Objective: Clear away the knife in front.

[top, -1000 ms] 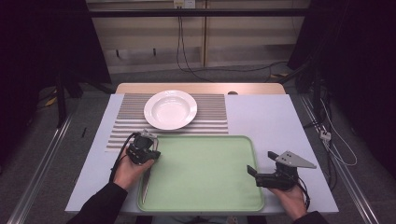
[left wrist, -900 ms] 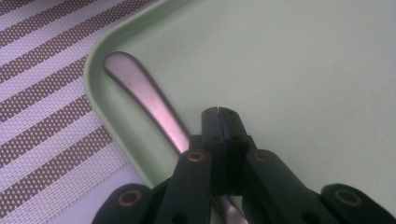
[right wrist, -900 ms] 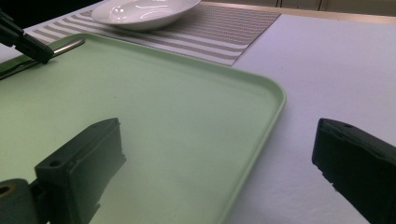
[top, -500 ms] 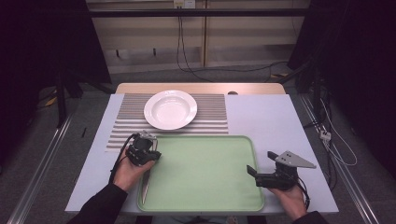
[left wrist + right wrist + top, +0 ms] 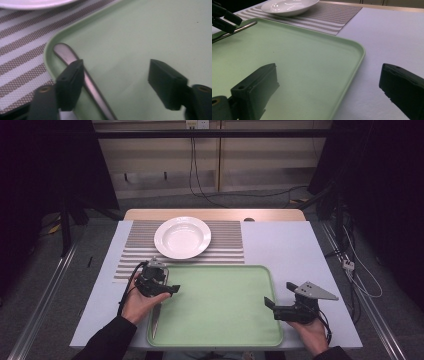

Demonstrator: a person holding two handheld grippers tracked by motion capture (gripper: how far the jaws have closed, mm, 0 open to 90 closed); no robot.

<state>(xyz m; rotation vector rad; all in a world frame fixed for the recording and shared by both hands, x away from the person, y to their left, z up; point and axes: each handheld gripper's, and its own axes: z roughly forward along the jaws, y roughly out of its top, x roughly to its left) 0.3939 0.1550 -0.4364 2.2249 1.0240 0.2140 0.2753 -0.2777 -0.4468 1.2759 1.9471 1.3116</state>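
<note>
A metal utensil (image 5: 75, 60) lies along the left inner edge of the green tray (image 5: 220, 307), its rounded handle end towards the striped mat. My left gripper (image 5: 115, 82) sits low over that handle. Its jaws have just been opening and now stand apart. The handle runs past the left pad (image 5: 71, 82) and nothing presses on it. In the high view the left gripper (image 5: 170, 289) is at the tray's near-left part, with the utensil (image 5: 156, 317) beneath it. My right gripper (image 5: 329, 92) is open and straddles the tray's right rim (image 5: 359, 52); it holds nothing.
A white deep plate (image 5: 182, 237) rests on a brown-and-white striped placemat (image 5: 227, 245) behind the tray. White tabletop (image 5: 295, 255) stretches to the right of the tray. Cables hang off the table's right side.
Both hands have stayed where they were. The left gripper's jaws look slightly wider apart over the utensil than before.
</note>
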